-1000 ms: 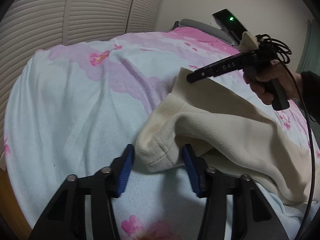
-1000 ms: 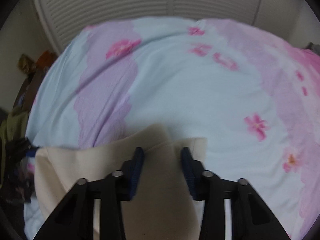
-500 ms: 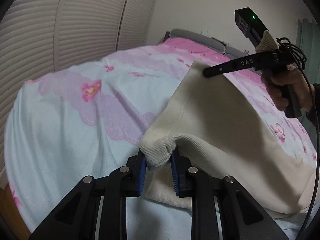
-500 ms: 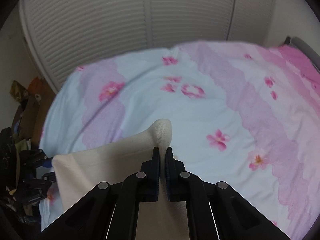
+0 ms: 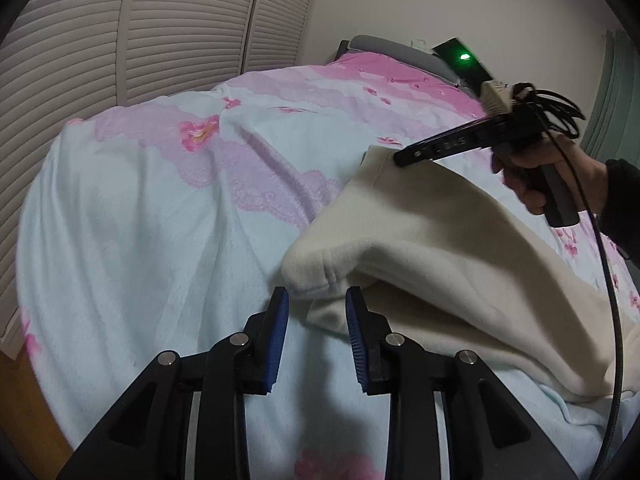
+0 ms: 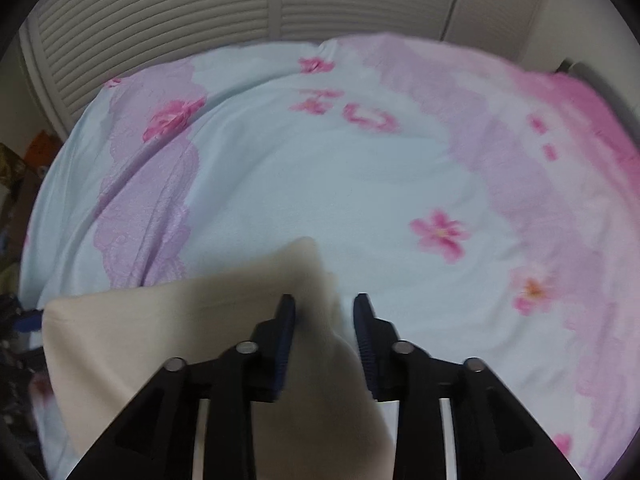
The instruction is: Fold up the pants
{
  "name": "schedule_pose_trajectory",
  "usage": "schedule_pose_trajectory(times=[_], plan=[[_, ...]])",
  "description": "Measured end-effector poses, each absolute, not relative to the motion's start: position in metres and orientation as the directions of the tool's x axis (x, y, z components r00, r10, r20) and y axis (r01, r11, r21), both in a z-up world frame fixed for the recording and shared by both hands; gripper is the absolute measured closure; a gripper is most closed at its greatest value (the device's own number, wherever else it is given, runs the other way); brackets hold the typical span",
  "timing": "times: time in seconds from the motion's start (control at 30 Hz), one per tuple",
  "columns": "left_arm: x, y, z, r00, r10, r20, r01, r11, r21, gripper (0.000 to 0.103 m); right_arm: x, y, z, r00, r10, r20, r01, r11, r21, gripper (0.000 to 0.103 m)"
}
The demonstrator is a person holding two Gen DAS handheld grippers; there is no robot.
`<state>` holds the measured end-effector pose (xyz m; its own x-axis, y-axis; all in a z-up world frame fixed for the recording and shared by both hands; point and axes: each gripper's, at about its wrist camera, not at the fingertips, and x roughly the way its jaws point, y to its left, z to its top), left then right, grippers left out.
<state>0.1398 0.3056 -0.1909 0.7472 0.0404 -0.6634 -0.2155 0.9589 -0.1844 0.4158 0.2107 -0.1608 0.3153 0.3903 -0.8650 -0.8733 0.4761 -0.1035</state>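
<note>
Softly ribbed cream pants (image 5: 460, 264) lie folded; both hand-held grippers opening, pads off the cloth.

My left claw (image 5: 316, 300) is opening, its pads clear of the cream pants (image 5: 440, 248) folded on the flowered bed (image 5: 160, 220); my right claw (image 5: 400, 158) hovers beyond.

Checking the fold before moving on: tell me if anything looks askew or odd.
The cream pants lie folded on the floral bedspread, top layer's corner short of the lower one by the left gripper. Both grippers' jaws are opening, the right gripper too. No damage.
</note>
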Motion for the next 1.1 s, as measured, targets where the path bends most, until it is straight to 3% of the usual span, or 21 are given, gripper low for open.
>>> schedule_pose_trajectory(times=[0.13,0.3,0.5,0.73,0.83,0.93,1.1], plan=[[0.129,0.303,-0.188,0.76,0.06,-0.647,-0.208,0.966,-0.154,0.071,0.384,0.179,-0.138,0.33,0.441,-0.835,-0.85,0.523,-0.059,0.067],[0.13,0.296,-0.182,0.782,0.074,-0.619,-0.159,0.984,-0.083,0.062,0.313,0.134,-0.122,0.327,0.49,-0.808,-0.846,0.532,-0.02,0.051],[0.125,0.276,-0.162,0.807,0.019,-0.59,-0.099,0.99,-0.104,0.052,0.242,0.027,-0.114,0.45,0.456,-0.768,-0.642,0.763,0.077,0.05],[0.138,0.182,-0.136,0.804,-0.161,-0.572,0.132,0.987,-0.093,0.048,0.149,-0.155,-0.102,0.653,0.139,-0.744,-0.17,0.985,0.035,0.05],[0.143,0.107,-0.119,0.783,-0.286,-0.553,0.282,0.955,-0.095,0.044,0.112,-0.24,-0.09,0.674,-0.015,-0.739,0.026,1.0,0.004,0.048],[0.14,0.024,-0.108,0.745,-0.403,-0.531,0.436,0.897,-0.069,0.043,0.071,-0.318,-0.081,0.686,-0.157,-0.711,0.198,0.98,-0.026,0.036],[0.129,-0.108,-0.104,0.657,-0.556,-0.509,0.62,0.783,-0.054,0.04,0.026,-0.428,-0.083,0.681,-0.242,-0.691,0.398,0.915,0.071,0.034]])
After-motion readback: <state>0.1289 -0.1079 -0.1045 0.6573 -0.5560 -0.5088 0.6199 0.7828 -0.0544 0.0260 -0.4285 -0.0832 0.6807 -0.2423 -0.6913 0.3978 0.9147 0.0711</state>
